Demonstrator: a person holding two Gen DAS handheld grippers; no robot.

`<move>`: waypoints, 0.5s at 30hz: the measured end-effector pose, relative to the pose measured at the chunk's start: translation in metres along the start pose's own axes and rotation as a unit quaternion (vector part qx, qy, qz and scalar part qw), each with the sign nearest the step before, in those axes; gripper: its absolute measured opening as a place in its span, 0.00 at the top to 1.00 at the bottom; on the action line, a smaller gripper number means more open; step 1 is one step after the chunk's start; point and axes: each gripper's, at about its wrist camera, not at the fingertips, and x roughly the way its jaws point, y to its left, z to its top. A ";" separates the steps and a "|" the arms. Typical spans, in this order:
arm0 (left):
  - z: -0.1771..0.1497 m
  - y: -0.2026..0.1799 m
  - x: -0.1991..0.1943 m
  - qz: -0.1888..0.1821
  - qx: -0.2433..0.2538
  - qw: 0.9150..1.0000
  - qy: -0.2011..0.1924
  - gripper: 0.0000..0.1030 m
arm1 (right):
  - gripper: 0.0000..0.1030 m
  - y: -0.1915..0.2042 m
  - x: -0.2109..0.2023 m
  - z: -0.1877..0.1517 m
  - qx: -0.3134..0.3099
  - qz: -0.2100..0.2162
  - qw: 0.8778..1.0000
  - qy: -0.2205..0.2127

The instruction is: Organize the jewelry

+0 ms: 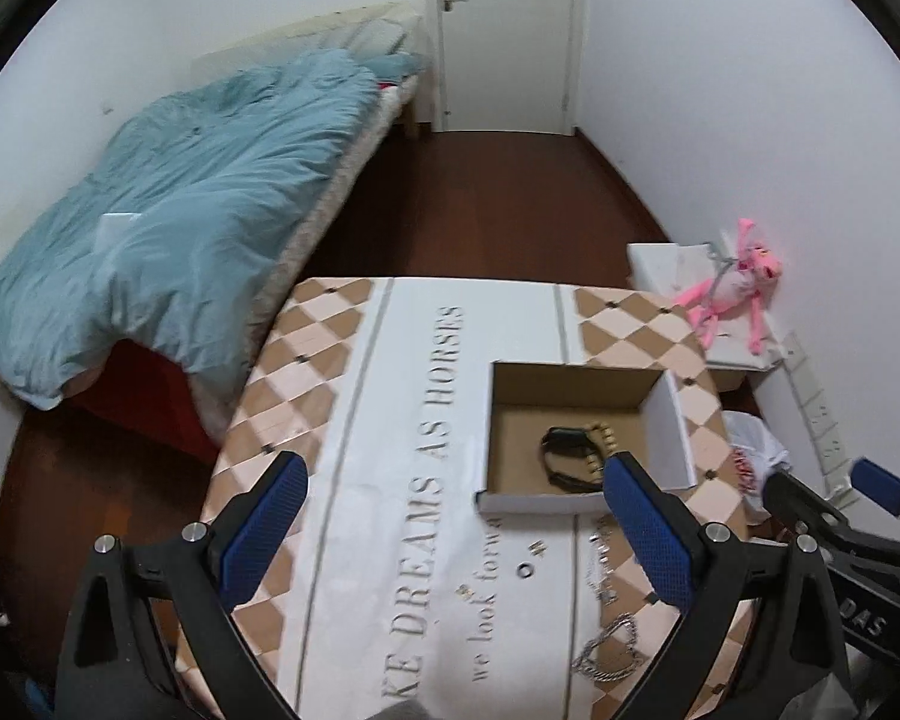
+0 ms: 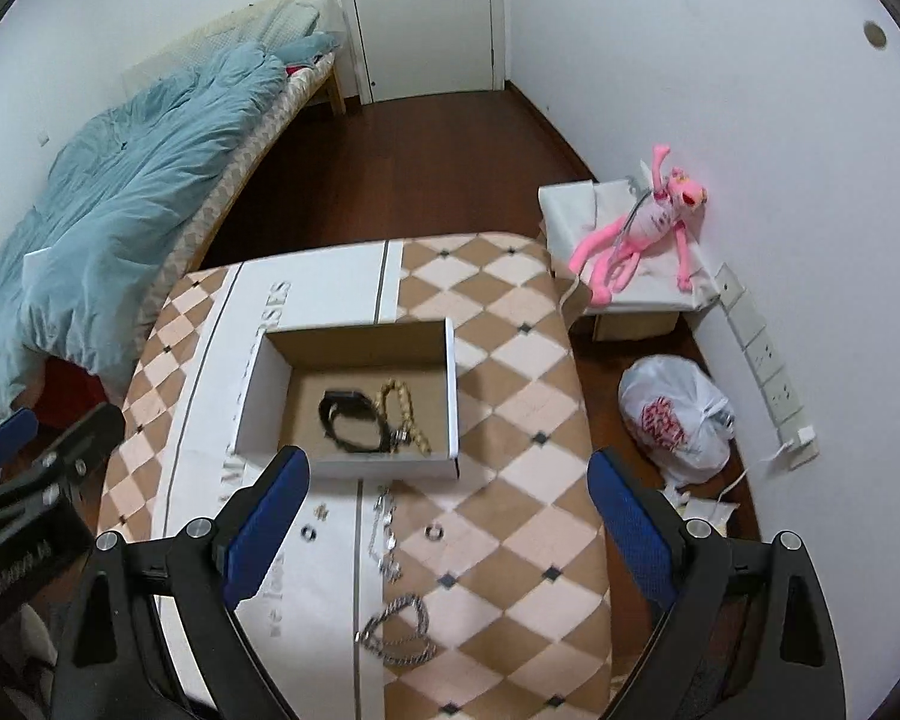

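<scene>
An open cardboard box (image 2: 450, 378) (image 1: 663, 420) sits on the checkered tablecloth. Inside lie a black watch band (image 2: 351, 417) (image 1: 561, 450) and a gold beaded bracelet (image 2: 405, 414) (image 1: 603, 435). In front of the box lie a thin silver chain (image 2: 384, 531) (image 1: 600, 564), a chunky silver chain (image 2: 399, 630) (image 1: 609, 651), two small rings (image 2: 433, 532) (image 2: 309, 533) (image 1: 525, 571) and small studs (image 2: 324, 511) (image 1: 536, 549). My left gripper (image 1: 456, 534) is open and empty above the table's near side. My right gripper (image 2: 447, 534) is open and empty above the loose jewelry.
A bed with a blue duvet (image 2: 120, 180) stands to the left. A pink plush toy (image 2: 642, 228) lies on a white box at the right wall. A white plastic bag (image 2: 675, 417) and a power strip (image 2: 768, 372) are on the floor right of the table.
</scene>
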 end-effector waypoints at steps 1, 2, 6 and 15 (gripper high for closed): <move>-0.004 0.000 0.000 0.006 0.001 1.000 -0.001 0.02 | 0.07 -0.001 0.002 -0.005 0.002 0.000 1.000 0.006; -0.010 0.001 0.002 0.012 0.003 1.000 0.001 0.02 | 0.07 -0.003 0.005 -0.013 0.003 0.001 1.000 0.014; -0.040 0.005 0.019 0.023 0.013 0.999 0.023 0.02 | 0.07 -0.009 0.036 -0.057 0.013 0.007 0.997 0.070; -0.121 0.020 0.072 0.057 0.030 0.992 0.107 0.02 | 0.26 -0.007 0.112 -0.145 0.029 0.008 0.986 0.162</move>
